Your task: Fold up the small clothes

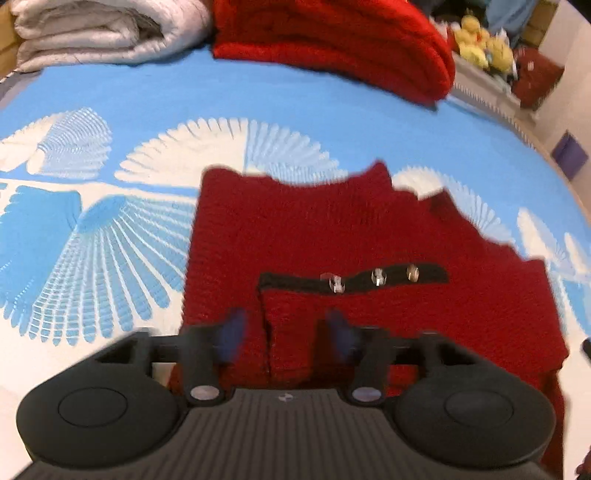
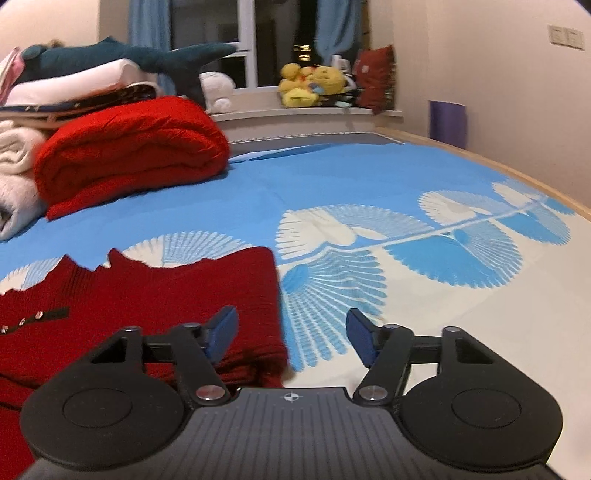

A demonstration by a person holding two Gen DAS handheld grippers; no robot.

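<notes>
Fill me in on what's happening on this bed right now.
A person holding a two-finger gripper in each hand is folding a small dark red knit sweater laid on the blue and white bedspread. The left gripper hangs open above the sweater's near part, holding nothing. The right gripper is open over the sweater's right edge, one finger above the knit and the other over the bedspread. A folded bright red blanket sits further back, untouched.

A bed with a blue-and-white fan-patterned sheet; at twelve o'clock a dark window with blue curtains; cream walls.
</notes>
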